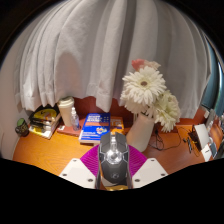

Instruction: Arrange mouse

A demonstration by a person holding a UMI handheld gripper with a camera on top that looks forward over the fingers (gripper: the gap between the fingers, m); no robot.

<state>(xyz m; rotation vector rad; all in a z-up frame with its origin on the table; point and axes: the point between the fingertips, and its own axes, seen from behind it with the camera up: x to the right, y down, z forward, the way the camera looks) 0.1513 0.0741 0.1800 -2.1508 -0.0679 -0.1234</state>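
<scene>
A grey and black computer mouse [113,160] with a shiny scroll wheel sits between my two fingers, lifted above the orange-brown table [55,150]. The magenta pads [91,158] press against both of its sides. My gripper [113,166] is shut on the mouse. The mouse's rear end is hidden below the fingers.
A white vase [141,132] with large white and pink flowers [145,88] stands just beyond the fingers to the right. A blue book [96,125], a white cup [67,110] and stacked books [43,121] lie further back on the left. White curtains [90,50] hang behind. Cables and objects [200,135] crowd the right side.
</scene>
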